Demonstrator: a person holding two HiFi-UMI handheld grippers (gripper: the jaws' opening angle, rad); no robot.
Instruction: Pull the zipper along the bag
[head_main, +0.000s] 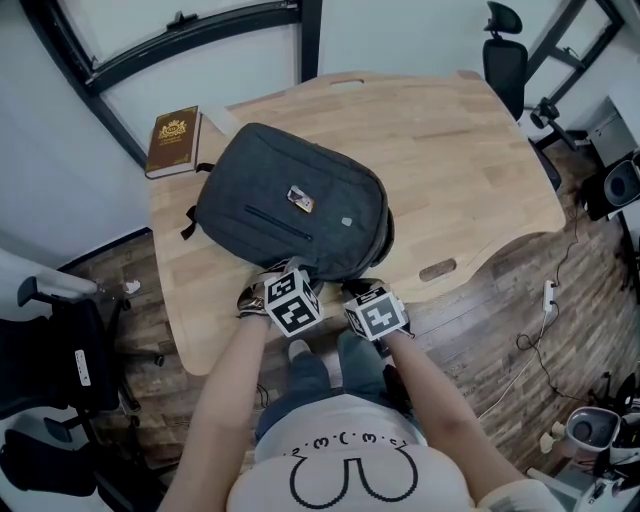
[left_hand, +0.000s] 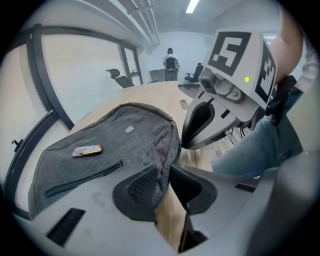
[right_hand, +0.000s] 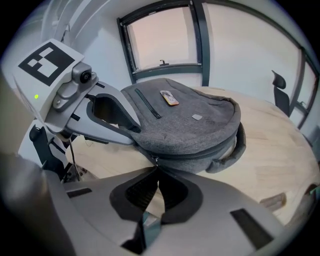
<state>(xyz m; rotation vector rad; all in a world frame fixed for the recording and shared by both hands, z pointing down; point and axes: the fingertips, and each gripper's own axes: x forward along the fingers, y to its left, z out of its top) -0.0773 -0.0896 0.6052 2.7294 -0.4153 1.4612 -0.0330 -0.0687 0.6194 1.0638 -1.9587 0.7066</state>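
Nearest the person, the right gripper (right_hand: 157, 175) is seen with its jaws pressed almost together on the small dark metal zipper pull (right_hand: 155, 161), which hangs at the near corner of the dark grey woven-fabric backpack (head_main: 290, 200). Just beside it, the left gripper (left_hand: 167, 172) is closed on a fold of the backpack's fabric at the same near edge, so the cloth is pinched between its ribbed pads (left_hand: 142, 186).

The pulling step appears to be about to start, with little or none of the run yet covered. For a clean pull, the fabric should be kept taut by the left gripper. The zipper pull should be drawn in line with the dark curved zipper track (right_hand: 200, 152) that runs round the backpack's side, not lifted away from it. The curve of the corner should be followed closely. A sideways tug may make the slider jam or let the thin pull slip from the pads.

Farther off, the backpack lies flat on the pale wooden table (head_main: 450, 160), with its top towards a brown hardback book (head_main: 173, 140) at the table's far left corner.
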